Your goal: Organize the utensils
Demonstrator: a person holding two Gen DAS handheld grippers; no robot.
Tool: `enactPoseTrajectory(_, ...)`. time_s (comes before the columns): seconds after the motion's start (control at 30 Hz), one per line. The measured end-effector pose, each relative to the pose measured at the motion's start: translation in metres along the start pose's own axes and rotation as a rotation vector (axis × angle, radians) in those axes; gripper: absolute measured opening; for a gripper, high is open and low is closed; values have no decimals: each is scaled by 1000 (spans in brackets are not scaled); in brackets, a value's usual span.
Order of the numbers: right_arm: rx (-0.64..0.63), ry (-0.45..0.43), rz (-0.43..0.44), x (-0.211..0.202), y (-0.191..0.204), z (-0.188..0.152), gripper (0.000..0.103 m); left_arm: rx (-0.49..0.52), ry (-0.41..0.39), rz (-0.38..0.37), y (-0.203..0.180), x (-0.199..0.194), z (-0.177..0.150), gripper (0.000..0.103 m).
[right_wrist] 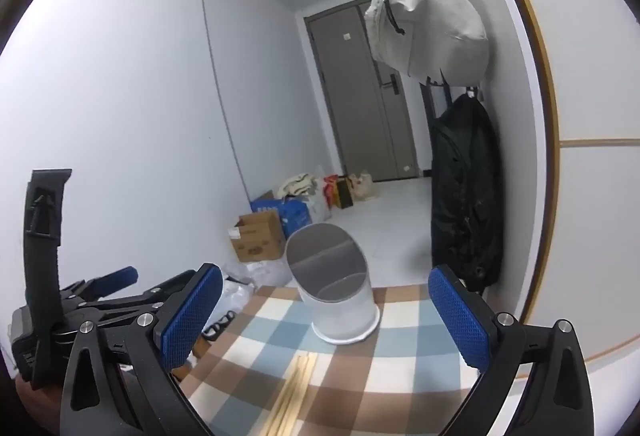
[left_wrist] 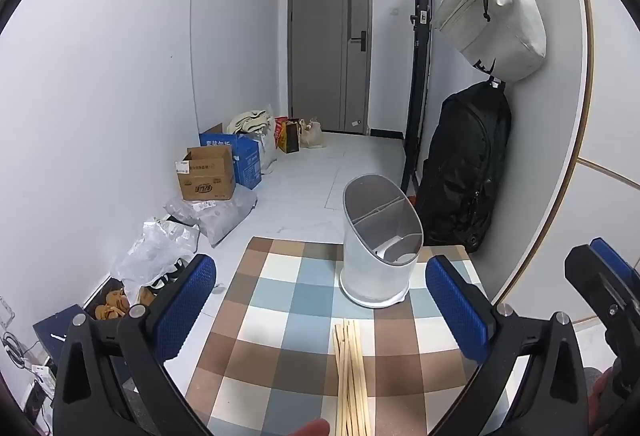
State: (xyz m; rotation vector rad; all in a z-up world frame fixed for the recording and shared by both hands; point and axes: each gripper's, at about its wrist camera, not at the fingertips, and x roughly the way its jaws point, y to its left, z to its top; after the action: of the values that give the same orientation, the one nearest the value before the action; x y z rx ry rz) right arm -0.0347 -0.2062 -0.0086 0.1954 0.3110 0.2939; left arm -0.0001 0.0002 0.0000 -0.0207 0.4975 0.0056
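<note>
on the checked tablecloth [left_wrist: 280, 316], nearest your lenses, a bundle of pale wooden chopsticks [left_wrist: 351, 376] lies flat, its far tips pointing toward the white utensil holder [left_wrist: 380, 248]. both tools hang above the cloth with nothing between their blue pads: the left gripper [left_wrist: 320, 310] frames the chopsticks with its jaws spread wide, and the right gripper [right_wrist: 326, 316] is likewise spread wide, the sticks [right_wrist: 294, 392] short of the holder [right_wrist: 338, 296] in its view. the holder stands upright near the cloth's far edge, apart from the sticks, its slanted mouth split by dividers into compartments that look empty. judged from here, the sorting has not begun. the sticks should be light, stiff and smooth, so they are apt to roll or fan apart; you would do best to pinch the bundle across its width near mid-length, squeezing gently so none slips out. the holder looks light too, and a careless nudge could tip it. beyond the holder, a black backpack [left_wrist: 468, 164] leans at the wall, a pale bag [left_wrist: 496, 16] hangs above it, and cardboard boxes [left_wrist: 208, 172] line the floor toward a grey door [left_wrist: 328, 40].
</note>
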Motion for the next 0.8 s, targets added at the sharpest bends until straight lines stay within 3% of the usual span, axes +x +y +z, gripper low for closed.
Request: enactPoseTrajectory(0.8, 13, 33, -13, 10, -4, 2, 103, -1, 21, -22, -1, 6, -1, 102)
